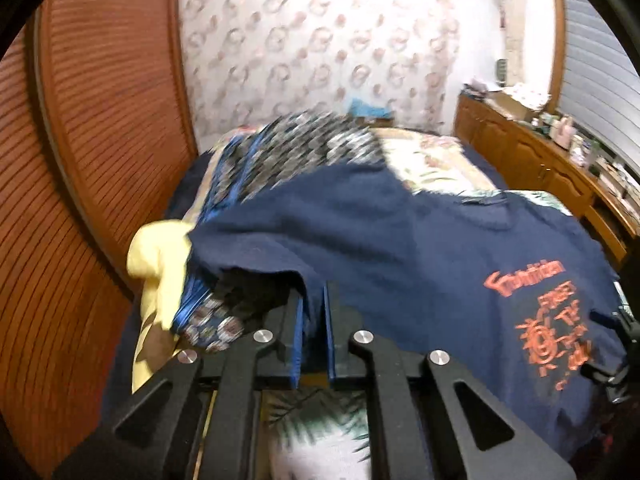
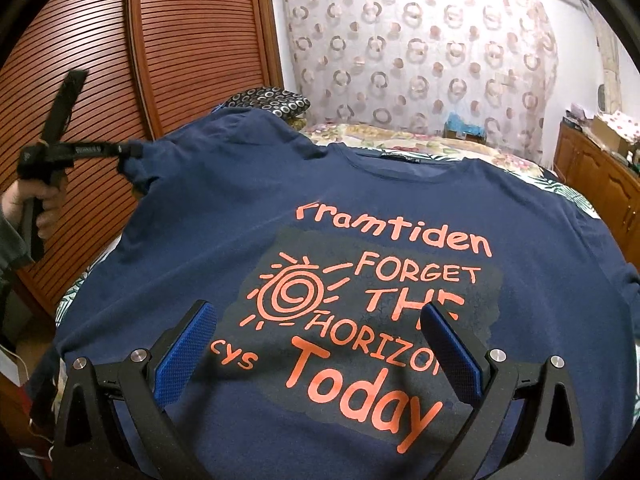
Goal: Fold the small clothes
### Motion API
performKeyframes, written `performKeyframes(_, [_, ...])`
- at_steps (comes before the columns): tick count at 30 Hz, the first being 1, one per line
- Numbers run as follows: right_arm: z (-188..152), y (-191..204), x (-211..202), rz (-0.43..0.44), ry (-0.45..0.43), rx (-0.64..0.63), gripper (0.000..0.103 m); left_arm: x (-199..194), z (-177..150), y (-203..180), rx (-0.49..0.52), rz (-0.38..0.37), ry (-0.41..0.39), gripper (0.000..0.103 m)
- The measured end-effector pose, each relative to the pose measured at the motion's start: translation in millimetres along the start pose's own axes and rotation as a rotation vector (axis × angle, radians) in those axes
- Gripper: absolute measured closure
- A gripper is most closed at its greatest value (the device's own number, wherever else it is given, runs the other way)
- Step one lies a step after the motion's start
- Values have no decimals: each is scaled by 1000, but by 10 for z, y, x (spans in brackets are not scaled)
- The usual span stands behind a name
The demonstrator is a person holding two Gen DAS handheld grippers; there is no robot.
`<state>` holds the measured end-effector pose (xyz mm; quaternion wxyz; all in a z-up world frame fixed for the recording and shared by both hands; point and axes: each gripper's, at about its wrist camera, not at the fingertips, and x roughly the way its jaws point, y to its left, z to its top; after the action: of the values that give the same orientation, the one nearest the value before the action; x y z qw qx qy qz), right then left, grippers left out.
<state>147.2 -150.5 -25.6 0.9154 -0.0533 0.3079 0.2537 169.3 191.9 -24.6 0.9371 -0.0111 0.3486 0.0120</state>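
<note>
Navy T-shirt [image 2: 400, 208]: lying print-up across the bed [image 2: 420, 140]. Left gripper [image 1: 314, 300]: pinching the sleeve edge and lifting it, likely for folding inward. Right gripper [image 2: 316, 344]: hovering spread over the print, holding nothing. Spotted cloth [image 1: 304, 148] and yellow cloth [image 1: 160, 264]: crowding the sleeve side. Slatted wardrobe [image 2: 100, 80]: standing near.

The navy T-shirt [image 2: 360, 208] reads "Framtiden", "FORGET THE HORIZON", "cys", "Today".

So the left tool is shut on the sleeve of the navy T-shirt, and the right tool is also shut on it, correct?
Not quite: the right tool is open above the navy T-shirt, as the right wrist view shows. The left tool is shut on the sleeve.
</note>
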Motion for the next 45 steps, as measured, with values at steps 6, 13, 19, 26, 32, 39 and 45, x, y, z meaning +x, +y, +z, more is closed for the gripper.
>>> performKeyframes(6, [-1, -5, 0, 3, 2, 5, 1, -51, 389, -563, 76, -93, -20, 94])
performKeyframes(13, [-13, -61, -6, 9, 0, 19, 1, -191, 300, -1222, 193, -187, 12, 73])
performKeyframes(19, [-14, -106, 3, 18, 2, 30, 1, -357, 35, -1171, 181, -201, -4, 49])
performKeyframes(26, [-10, -138, 26, 32, 14, 32, 1, -313, -352, -846, 125, -148, 21, 26])
performKeyframes(32, [172, -71, 44, 91, 2, -13, 2, -329, -542, -530, 46, -113, 21, 25])
performKeyframes(39, [654, 276, 401, 194, -15, -139, 10, -571, -642, -345, -23, -83, -66, 25])
performKeyframes(45, [923, 719, 960, 303, 16, -197, 31, -736, -710, -268, -50, -69, -109, 25])
